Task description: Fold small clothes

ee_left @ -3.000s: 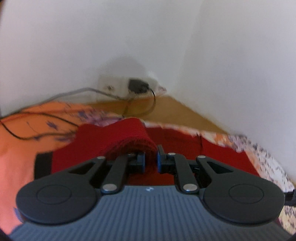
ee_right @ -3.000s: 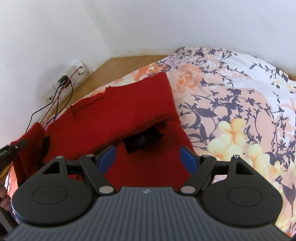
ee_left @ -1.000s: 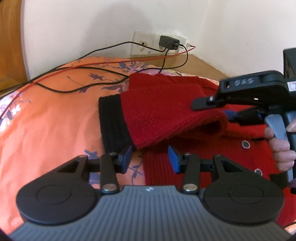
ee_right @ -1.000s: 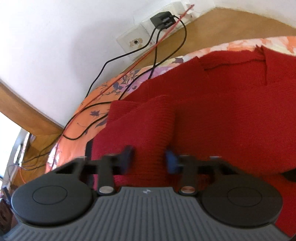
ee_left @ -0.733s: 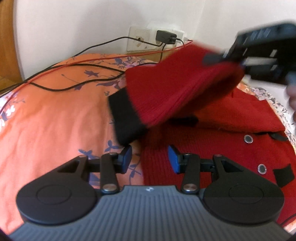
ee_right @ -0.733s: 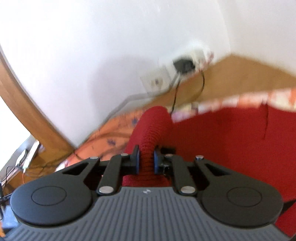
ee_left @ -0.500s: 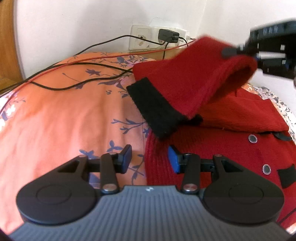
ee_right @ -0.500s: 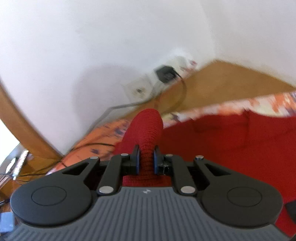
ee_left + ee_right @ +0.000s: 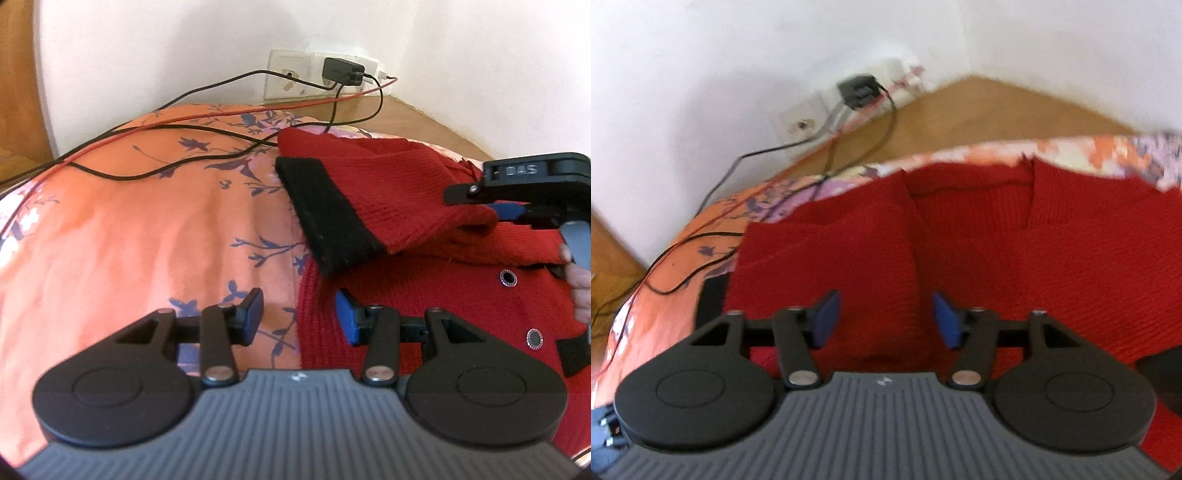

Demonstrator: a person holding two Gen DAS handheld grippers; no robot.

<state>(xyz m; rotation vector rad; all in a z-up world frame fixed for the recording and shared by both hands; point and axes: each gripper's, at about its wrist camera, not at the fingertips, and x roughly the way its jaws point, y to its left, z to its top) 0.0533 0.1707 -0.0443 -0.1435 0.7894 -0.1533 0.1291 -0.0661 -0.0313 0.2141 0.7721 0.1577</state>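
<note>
1. The left wrist view alone shows the black cuff [image 9: 328, 218] of the red cardigan's [image 9: 461, 295] sleeve, folded across the garment's body, and two dark round buttons [image 9: 508, 277] on its front.
2. That view also shows the right tool [image 9: 513, 212] from the side, at the sleeve's folded edge, with a person's fingers [image 9: 578, 280] on its trigger.
3. The right wrist view is blurred; it alone shows the cardigan's neckline and far shoulder, with the red cardigan [image 9: 1052, 251] spread on the floral bed sheet [image 9: 665, 280].
4. The right tool [image 9: 884, 319] is spread, its blue pads either side of the sleeve, pinching nothing.
5. The left tool [image 9: 299, 319] is spread too, low over the cardigan's edge and the orange bed sheet [image 9: 147, 240].
6. Black and red cables [image 9: 192, 129] run to a wall socket [image 9: 314, 75].
</note>
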